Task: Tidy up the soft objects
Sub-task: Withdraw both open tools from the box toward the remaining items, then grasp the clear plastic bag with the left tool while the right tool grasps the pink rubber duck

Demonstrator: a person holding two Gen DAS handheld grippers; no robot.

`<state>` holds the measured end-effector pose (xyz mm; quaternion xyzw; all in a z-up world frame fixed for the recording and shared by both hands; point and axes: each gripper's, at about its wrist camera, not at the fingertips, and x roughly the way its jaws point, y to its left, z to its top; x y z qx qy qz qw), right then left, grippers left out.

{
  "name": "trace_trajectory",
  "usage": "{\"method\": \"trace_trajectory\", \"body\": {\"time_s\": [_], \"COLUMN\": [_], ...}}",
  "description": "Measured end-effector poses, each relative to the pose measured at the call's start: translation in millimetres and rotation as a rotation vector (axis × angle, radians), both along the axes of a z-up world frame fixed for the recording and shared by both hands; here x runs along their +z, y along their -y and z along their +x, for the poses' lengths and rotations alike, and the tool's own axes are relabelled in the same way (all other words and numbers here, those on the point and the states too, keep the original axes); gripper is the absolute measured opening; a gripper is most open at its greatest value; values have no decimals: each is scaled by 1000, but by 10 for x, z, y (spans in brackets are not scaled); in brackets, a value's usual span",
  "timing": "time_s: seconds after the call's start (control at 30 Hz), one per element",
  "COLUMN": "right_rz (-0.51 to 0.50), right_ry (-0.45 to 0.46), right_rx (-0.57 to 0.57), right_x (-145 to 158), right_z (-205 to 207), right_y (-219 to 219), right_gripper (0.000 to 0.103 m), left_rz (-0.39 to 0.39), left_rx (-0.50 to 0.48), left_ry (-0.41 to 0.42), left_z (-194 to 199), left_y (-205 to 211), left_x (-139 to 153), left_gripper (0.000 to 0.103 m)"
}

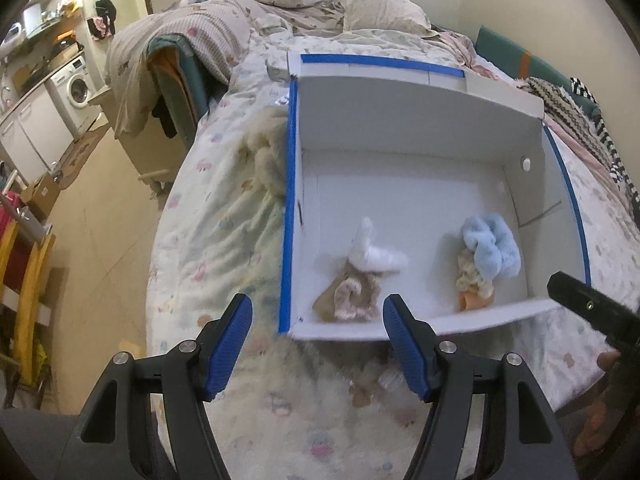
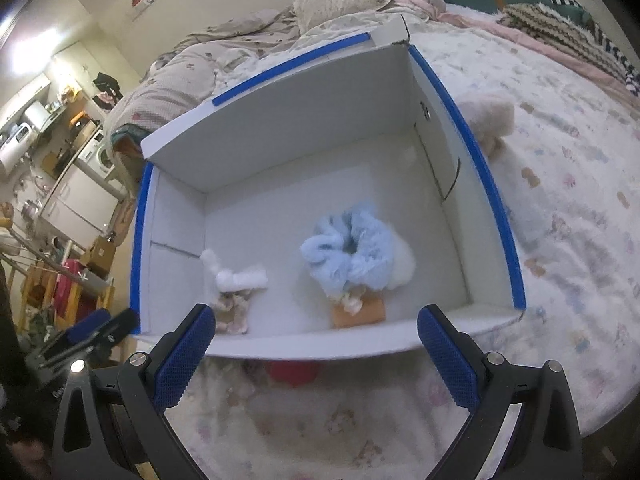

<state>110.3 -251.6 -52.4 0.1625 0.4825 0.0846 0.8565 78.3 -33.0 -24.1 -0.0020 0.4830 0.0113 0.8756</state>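
Observation:
A white box with blue-taped rims [image 1: 291, 200] [image 2: 496, 216] sits open on the bed. Inside lie two small heaps: a white soft piece [image 1: 374, 254] [image 2: 240, 278] on a beige-pink one [image 1: 352, 296] [image 2: 232, 316], and a fluffy light-blue piece [image 1: 490, 246] [image 2: 352, 248] on a cream and orange one [image 1: 476, 292] [image 2: 358, 312]. My left gripper [image 1: 318, 348] is open and empty, just before the box's near wall. My right gripper [image 2: 316, 360] is open and empty at the near wall too. A red item [image 2: 294, 372] shows under the near wall. The right gripper's black body shows at the left view's edge [image 1: 592, 308].
A cream fluffy item [image 1: 266, 152] lies on the bedspread against the box's left outer wall; another [image 2: 490, 120] lies by its right outer wall. Rumpled quilts and a pillow [image 1: 384, 12] are at the bed's head. The bed edge drops to the floor on the left.

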Motion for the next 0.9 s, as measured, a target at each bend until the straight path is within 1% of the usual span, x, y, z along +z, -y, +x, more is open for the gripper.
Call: {"method": "trace_trajectory", "body": {"time_s": [0.17, 0.33, 0.47, 0.5, 0.53, 0.57, 0.63, 0.7, 0.8, 0.9], "right_rz": [1, -10, -53, -76, -89, -90, -88, -92, -77, -68], "right_ry": [-3, -39, -109, -137, -164, -186, -202, -202, -208, -215], "right_rx": [6, 10, 13, 5, -2, -7, -14, -20, -25, -24], "right_x": [-29, -121, -277, -338, -396, -449, -496, -506, -532, -560], "right_z": [-157, -265, -318, -320, -317, -312, -299, -284, -276, -265], "right_y": [-12, -8, -47, -54, -55, -50, -42, -29, -16, -14], "right_gripper": [103, 103, 103, 103, 103, 103, 103, 103, 103, 103], "left_rz": [12, 11, 78, 93, 91, 78, 17, -69, -114, -155], "left_rx": [4, 14, 30, 36, 40, 40, 45, 20, -5, -36], "left_ry": [-14, -54, -95, -116, -145, -168, -228, -287, -322, -317], "left_z": [-164, -255, -274, -265, -251, -236, -208, -185, -142, -71], "left_y": [-79, -195, -204, -210, -224, -238, -279, -265, -190, -36], "left_x": [-88, -213, -361, -420, -491, -543, -678, -813, -916, -952], "left_gripper": [65, 65, 65, 65, 65, 65, 65, 65, 65, 65]}}
